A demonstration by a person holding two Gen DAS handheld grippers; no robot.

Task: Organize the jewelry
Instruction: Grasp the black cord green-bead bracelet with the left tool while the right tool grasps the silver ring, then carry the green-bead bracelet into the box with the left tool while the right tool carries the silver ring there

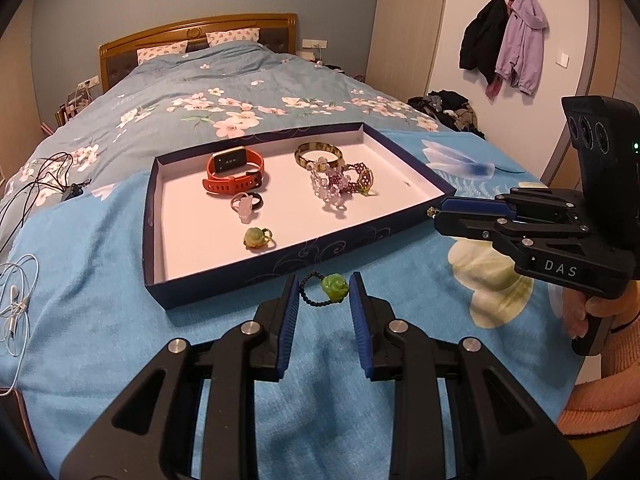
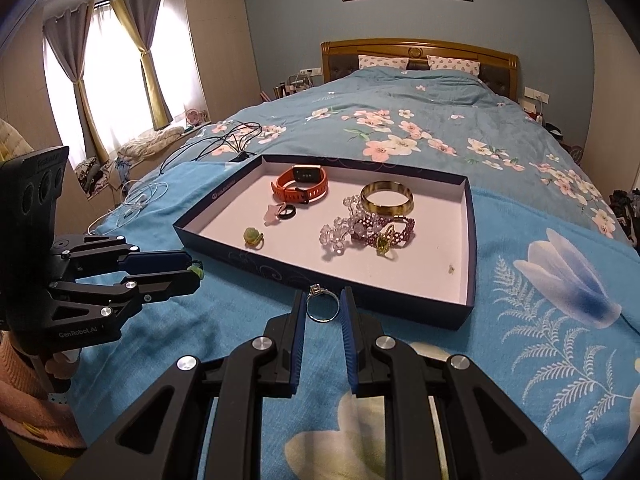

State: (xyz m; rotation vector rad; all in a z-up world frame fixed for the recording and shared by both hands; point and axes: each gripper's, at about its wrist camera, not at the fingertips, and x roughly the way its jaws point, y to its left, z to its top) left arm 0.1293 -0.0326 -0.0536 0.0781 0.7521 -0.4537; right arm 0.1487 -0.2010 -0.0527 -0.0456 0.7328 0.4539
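Between the blue pads of my left gripper (image 1: 324,292) sits a green bead ring (image 1: 325,289), its dark beaded band toward the left pad and the green flower bead against the right one; the pads seem to touch it on both sides, so I read this gripper as clamped on the ring, which sits just in front of the near wall of the tray (image 1: 280,258) and low over the blue towel (image 1: 120,320). My right gripper (image 2: 323,307) has a silver ring (image 2: 322,307) standing upright between its pads, stone at the top, and the band spans the gap so that both pads meet it; I take that as a grip too. This ring is also just outside the tray's near wall, not inside it. Inside the tray lie an orange watch (image 1: 234,170), a gold bangle (image 1: 319,155), a tangle of clear and purple bead bracelets (image 1: 340,184), a pink ring (image 1: 246,202) leaning on a black ring, and another green ring (image 1: 258,237) nearest the front wall. The tray rests on the towel spread over a flowered quilt (image 1: 224,92). White earphones (image 1: 18,304) and black cables (image 1: 44,184) lie off to the left on the bed.
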